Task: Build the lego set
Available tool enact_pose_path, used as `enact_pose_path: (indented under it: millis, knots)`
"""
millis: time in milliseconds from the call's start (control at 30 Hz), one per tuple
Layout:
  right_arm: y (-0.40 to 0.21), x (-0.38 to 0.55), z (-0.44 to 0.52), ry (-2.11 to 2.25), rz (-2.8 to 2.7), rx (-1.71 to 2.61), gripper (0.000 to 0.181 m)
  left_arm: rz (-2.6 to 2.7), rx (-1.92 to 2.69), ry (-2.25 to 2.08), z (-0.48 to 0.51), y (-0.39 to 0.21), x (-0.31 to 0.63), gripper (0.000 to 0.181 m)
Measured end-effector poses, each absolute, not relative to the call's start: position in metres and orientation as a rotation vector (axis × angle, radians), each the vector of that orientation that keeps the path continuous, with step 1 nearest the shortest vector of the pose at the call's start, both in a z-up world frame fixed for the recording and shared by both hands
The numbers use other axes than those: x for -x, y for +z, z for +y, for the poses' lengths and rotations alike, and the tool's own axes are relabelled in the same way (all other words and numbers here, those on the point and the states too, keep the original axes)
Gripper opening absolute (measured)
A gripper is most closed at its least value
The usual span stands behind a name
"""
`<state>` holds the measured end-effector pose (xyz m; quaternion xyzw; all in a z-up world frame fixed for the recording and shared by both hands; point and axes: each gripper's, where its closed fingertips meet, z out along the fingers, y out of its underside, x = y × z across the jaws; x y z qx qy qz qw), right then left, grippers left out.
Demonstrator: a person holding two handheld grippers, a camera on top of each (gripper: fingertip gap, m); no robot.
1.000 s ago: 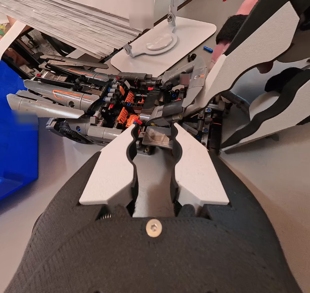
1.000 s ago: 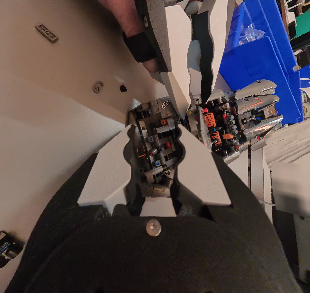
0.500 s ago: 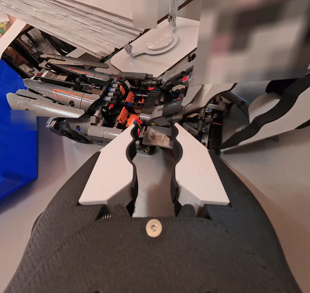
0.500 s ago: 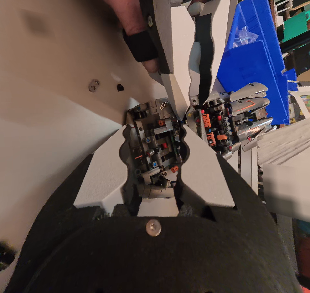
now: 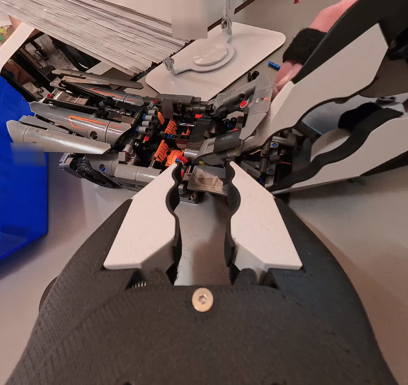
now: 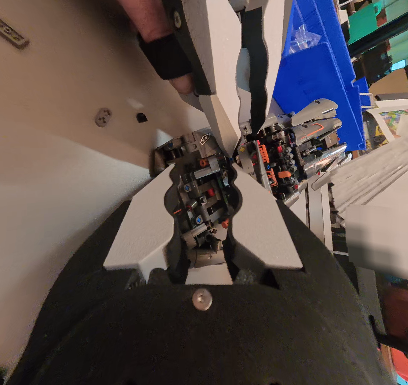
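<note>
Lego car model [image 5: 141, 140], grey and black with orange trim, lies on the pale grey table [image 5: 331, 231] directly ahead of both grippers. In the left wrist view, the left gripper [image 5: 202, 167] sits nearest, its white fingers [image 5: 152, 208] parted with bare table showing between them; the fingertips flank a small grey ribbed panel [image 5: 207, 181] at the model's near edge, and whether they press it cannot be told. Beyond the tips, orange seat parts [image 5: 167, 151] sit in the open middle of the model, a black tyre [image 5: 92, 173] stands at its near left side, and long grey body panels [image 5: 59, 138] extend to the left. A blue storage bin [image 5: 19, 197] stands at the left edge of the table. The right gripper [image 5: 284, 160] enters from the right, its upper finger over the model's end and its lower finger beside it. Farther back stand a white stand base [image 5: 220, 65] and a thick instruction book [image 5: 88, 21] above it, with a blue pin [image 5: 274, 65] loose on the table nearby. In the right wrist view, the right gripper [image 6: 202, 169] has its jaws spread around the model's exposed front frame [image 6: 203, 197], which fills the gap between the dark pads [image 6: 170, 200]; firm contact cannot be confirmed. Beyond it, the left gripper [image 6: 245, 136] reaches down onto the model, held by a hand [image 6: 145, 16] with a black finger strap. A grey round piece [image 6: 103, 117] and a small black piece [image 6: 141, 117] lie loose on the table to the left.
</note>
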<state>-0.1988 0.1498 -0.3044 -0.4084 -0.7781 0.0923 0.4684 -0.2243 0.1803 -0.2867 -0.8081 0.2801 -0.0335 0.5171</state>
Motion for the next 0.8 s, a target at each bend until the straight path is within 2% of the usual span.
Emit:
enact_pose_path:
  millis: [533,800]
  knots:
    - [-0.304,0.186,0.139,0.287,-2.035,0.980,0.048,0.677,1.935,-0.093,0.180,-0.287,0.222,0.041]
    - [-0.295,0.172,0.125,0.406,-2.121,0.966,0.032,0.678,1.935,-0.093,0.180,-0.287,0.222,0.041]
